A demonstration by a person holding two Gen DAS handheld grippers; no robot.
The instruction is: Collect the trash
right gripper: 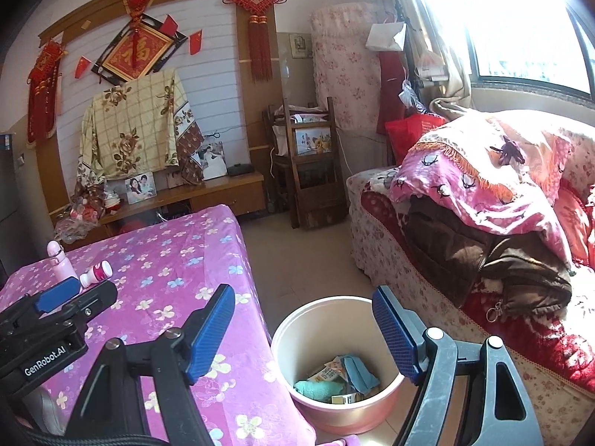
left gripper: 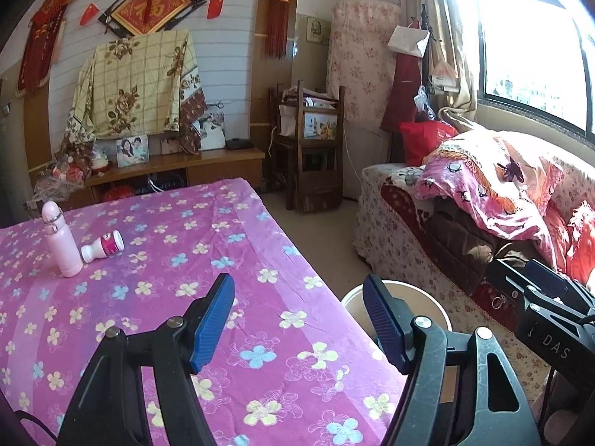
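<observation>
On the left wrist view, the left gripper [left gripper: 299,316] hangs over the near edge of the table [left gripper: 156,297], its blue pads spread with nothing between them. Far across the purple flowered cloth stands a pink flask [left gripper: 63,241], upright, and touching its base lies a small white bottle [left gripper: 104,246] with a pink label, tipped on its side. Just off the table's edge, partly behind the right-hand pad, shows the rim of the bin [left gripper: 416,297] on the floor. The right gripper's black body enters at the right border, before the sofa [left gripper: 483,204].

From the right wrist view, the right gripper [right gripper: 303,330] hovers above the bin [right gripper: 293,338], jaws likewise spread and empty. Inside the bin lie a teal cloth, a blue cloth and some cartons, so several pieces look already collected. The left gripper [right gripper: 55,295] sits at the left, over the table [right gripper: 178,260], with the flask [right gripper: 59,262] and bottle [right gripper: 97,273] just beyond it.

By my reading a drop is done and the hands are between pickups. The toppled bottle is the likely remaining trash; the flask looks like a keeper. The next move calls for a reach across the table, pads straddling the bottle's body without knocking the flask, then a carry to the bin.
</observation>
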